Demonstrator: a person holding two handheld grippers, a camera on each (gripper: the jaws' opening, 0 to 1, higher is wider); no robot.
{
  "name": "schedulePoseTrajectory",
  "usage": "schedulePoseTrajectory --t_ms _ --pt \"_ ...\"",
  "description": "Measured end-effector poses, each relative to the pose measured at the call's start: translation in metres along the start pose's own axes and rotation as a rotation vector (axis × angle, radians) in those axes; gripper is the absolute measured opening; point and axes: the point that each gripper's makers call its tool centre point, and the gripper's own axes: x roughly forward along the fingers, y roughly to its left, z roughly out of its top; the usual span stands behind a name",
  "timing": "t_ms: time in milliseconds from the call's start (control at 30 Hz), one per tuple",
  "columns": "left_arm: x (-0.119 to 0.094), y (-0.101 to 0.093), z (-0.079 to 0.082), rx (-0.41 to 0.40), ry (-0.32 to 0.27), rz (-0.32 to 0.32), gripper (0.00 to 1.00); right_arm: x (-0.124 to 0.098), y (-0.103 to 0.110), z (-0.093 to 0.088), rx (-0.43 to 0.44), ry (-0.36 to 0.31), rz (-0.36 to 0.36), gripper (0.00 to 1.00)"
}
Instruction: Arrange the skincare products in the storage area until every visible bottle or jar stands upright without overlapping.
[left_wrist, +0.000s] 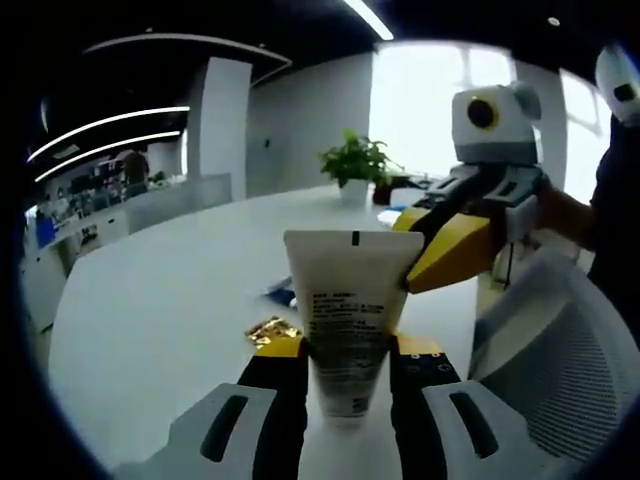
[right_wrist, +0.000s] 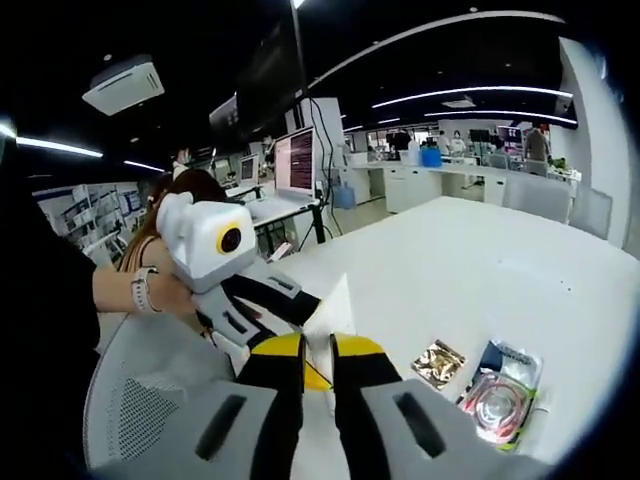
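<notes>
The white skincare tube (left_wrist: 345, 320) stands with its long axis up between the 2 jaws of the left hand-held gripper (left_wrist: 345, 375), clamped, crimped end on top, above the white worktop (left_wrist: 160, 320). The right hand-held gripper (right_wrist: 318, 385) reaches in from the right at the crimp's corner, jaws nearly together, seemingly pinching its edge. A gold sachet (right_wrist: 438, 362) lies on the worktop.

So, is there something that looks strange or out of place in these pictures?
Yes. The white tube is off the white table, clamped cap-down in the left gripper, while the right gripper pinches its flat upper corner. On the table, a gold sachet and a clear packet lie flat.
</notes>
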Motion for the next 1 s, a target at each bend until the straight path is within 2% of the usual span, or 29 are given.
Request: schedulePoseTrajectory --t_ms 267,367,467,733,1000 --pt "0.002 -0.001 0.001 0.02 -0.007 0.006 0.29 -0.001 -0.002 0.0 -0.004 0.003 0.001 0.1" --pt "0.002 -0.003 0.001 0.066 0.003 0.005 0.29 -0.002 -0.002 -0.001 0.004 0.004 0.008 0.1" --pt "0.002 -0.001 0.001 0.063 0.008 0.003 0.3 -0.002 -0.002 -0.002 0.003 0.004 0.006 0.1" --pt "-0.004 0.004 0.005 0.075 0.028 0.047 0.35 -0.001 -0.002 -0.003 0.006 0.005 0.01 0.09" --pt "-0.012 0.004 0.01 0.078 0.045 0.072 0.36 -0.002 -0.005 -0.004 0.02 0.002 0.012 0.09"
